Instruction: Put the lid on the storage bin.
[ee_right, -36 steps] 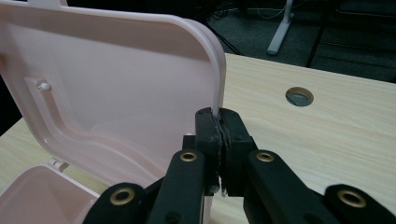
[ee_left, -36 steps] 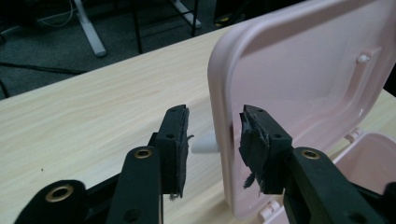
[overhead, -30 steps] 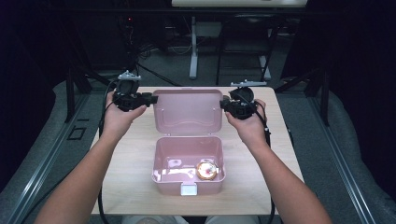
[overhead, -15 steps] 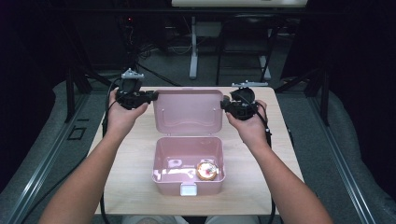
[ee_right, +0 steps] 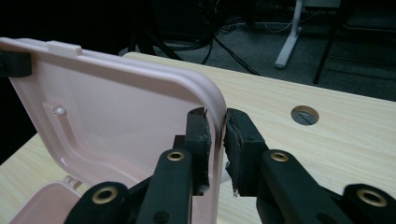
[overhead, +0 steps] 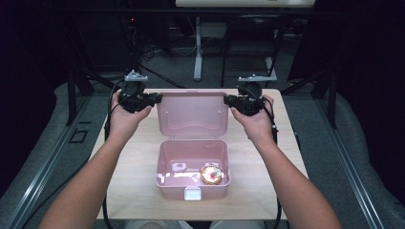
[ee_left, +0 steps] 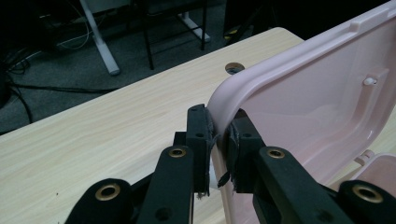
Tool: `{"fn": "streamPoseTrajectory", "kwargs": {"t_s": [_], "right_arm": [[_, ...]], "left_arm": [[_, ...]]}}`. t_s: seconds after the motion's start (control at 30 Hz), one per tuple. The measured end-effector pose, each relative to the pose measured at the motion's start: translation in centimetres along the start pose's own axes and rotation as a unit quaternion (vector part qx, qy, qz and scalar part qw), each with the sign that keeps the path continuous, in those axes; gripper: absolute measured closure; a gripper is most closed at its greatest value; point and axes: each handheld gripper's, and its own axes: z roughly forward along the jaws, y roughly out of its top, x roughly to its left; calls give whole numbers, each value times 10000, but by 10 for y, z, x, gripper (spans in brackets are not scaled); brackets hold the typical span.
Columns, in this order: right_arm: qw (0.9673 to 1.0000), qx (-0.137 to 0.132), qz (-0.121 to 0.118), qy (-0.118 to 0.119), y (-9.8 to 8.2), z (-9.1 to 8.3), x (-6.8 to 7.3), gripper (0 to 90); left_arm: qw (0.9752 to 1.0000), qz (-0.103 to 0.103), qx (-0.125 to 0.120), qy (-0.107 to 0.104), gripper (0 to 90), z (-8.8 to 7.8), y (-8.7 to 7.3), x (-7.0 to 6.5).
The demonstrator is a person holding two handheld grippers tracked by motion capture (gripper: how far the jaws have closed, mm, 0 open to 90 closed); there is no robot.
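Here my left gripper [overhead: 155, 98] pinches the lid [overhead: 192, 113] of the box [overhead: 192, 168]; my right gripper [overhead: 228, 100], just easing open, straddles its other edge. Pale wooden table [overhead: 129, 171], grey carpet [overhead: 57, 138], dark room.

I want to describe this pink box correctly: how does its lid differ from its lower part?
The lid stands upright at the back, while the lower part lies flat on the table. The lid is shallow and holds nothing; the lower part is deeper and holds a round orange thing. Both are pink plastic with rounded corners.
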Motion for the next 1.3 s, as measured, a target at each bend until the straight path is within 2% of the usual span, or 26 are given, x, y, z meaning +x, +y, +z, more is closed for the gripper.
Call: {"fn": "streamPoseTrajectory", "kwargs": {"t_s": [0.1, 0.23, 0.43, 0.6, 0.93, 1.3], "right_arm": [[10000, 13, 25, -4, 2, 3, -1, 801], [9999, 10, -99, -140, 2, 4, 1, 814], [9997, 37, -144, -210, 3, 5, 3, 817], [9996, 16, -170, -236, 6, 4, 3, 818], [9993, -152, -123, -304, 15, 6, 3, 818], [9993, -123, -80, -335, 16, 14, 0, 821]], "left_arm": [[10000, 2, 4, -4, 808, 0, 0, 0], [10000, -9, 0, 9, 808, 0, 1, -1], [10000, -1, 22, 9, 809, 1, 2, 0], [10000, 5, -68, 35, 809, 0, 5, 1], [9998, 14, -192, 65, 806, 0, 11, 4], [9998, -24, -188, 72, 805, 6, 11, 7]]}}
